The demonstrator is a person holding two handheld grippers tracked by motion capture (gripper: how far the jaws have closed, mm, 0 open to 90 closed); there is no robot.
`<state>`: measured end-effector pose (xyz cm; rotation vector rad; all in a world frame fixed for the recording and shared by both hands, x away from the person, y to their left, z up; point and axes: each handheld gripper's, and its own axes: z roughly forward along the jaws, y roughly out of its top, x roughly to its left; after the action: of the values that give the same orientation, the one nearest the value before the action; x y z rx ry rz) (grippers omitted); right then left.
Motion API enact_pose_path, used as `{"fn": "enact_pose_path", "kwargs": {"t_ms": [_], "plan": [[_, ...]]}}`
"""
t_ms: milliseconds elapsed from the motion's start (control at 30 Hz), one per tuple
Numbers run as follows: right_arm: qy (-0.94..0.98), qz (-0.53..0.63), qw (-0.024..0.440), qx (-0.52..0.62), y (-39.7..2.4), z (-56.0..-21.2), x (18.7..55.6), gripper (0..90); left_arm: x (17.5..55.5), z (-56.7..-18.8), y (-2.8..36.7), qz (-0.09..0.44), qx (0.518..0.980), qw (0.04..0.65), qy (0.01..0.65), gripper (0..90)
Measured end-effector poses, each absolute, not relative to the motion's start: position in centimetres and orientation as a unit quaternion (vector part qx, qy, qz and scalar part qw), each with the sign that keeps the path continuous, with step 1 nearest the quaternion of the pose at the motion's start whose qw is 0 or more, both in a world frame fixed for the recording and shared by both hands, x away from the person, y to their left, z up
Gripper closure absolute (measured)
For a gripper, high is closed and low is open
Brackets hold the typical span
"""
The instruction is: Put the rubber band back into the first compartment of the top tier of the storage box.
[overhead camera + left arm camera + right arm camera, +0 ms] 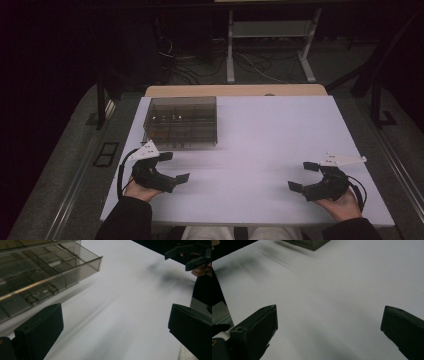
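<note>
A smoky clear plastic compartment box (181, 121) sits on the white table (260, 130) at the back left; its dividers and front latches show close up in the left gripper view (37, 272), and its corner (308, 243) shows in the right gripper view. My left gripper (174, 166) rests near the front left, just in front of the box, jaws wide apart with nothing between them (112, 327). My right gripper (303, 176) rests at the front right, also open and empty (329, 325). The right gripper (192, 255) shows far off in the left gripper view.
A wooden edge (235, 90) runs behind the white table top. Beyond it stand the legs of another desk (230, 50) with cables on a dark floor. Dark frame posts (101, 102) flank the table.
</note>
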<state>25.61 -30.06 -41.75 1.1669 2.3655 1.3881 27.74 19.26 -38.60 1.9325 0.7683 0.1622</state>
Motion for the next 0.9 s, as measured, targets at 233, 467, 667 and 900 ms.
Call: {"fn": "enact_pose_path", "kwargs": {"t_ms": [233, 467, 667, 900], "plan": [[0.791, 0.464, 0.080, 0.390, -30.1, -41.8, 25.6, 0.2, 27.3, -39.6, 18.6, 0.059, 0.803, 0.503, 0.314, 0.0], [0.792, 0.464, 0.080, 0.389, -30.0, -41.8, 25.6, 0.2, 27.0, -40.7, 18.3, 0.054, 0.804, 0.501, 0.315, 0.0], [0.792, 0.463, 0.080, 0.389, -30.0, -41.8, 25.6, 0.2, 26.8, -41.5, 17.8, 0.045, 0.809, 0.500, 0.307, 0.0], [0.792, 0.464, 0.079, 0.389, -30.0, -41.8, 25.6, 0.2, 26.6, -42.3, 17.3, 0.042, 0.816, 0.490, 0.304, 0.0]]}}
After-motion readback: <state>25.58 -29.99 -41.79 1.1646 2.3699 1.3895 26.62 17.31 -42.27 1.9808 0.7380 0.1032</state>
